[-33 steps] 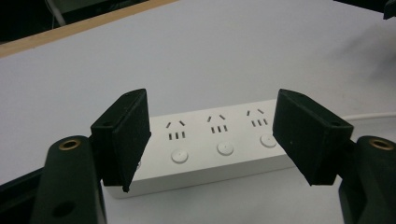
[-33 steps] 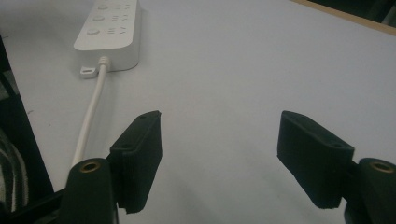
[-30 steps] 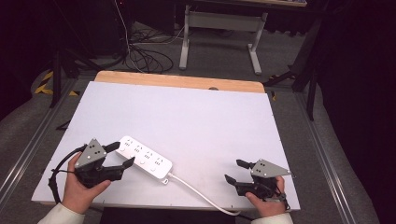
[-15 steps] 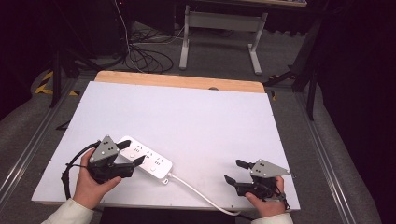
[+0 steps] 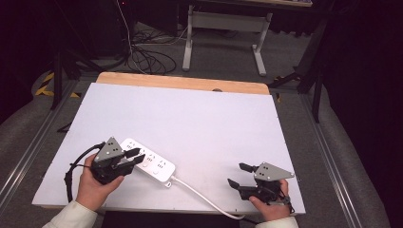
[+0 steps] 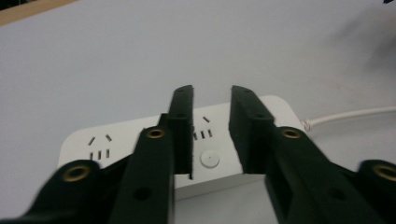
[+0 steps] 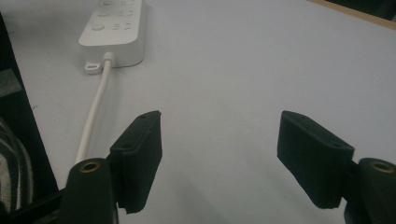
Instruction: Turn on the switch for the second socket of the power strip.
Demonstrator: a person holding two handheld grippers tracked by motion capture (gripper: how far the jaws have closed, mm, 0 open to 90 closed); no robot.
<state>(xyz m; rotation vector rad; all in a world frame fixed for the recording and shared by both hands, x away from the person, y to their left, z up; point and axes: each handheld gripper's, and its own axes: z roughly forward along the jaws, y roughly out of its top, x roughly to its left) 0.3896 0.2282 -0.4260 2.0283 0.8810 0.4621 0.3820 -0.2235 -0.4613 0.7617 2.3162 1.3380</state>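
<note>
The power strip lies flat at the worktop's near-left. Left gripper hovers over it, jaws slightly apart, apparently lined up on a button. I'd press straight down, gently. Right gripper is spread wide, empty.

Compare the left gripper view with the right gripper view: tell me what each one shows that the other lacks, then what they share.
The left gripper view alone shows the power strip's socket slots close up and a round button between the left gripper's narrowly parted jaws. The right gripper view alone shows the strip's cable-exit end with a small tab, beyond the right gripper's wide-open jaws. Both show the white power strip, its white cable and the white tabletop.
</note>
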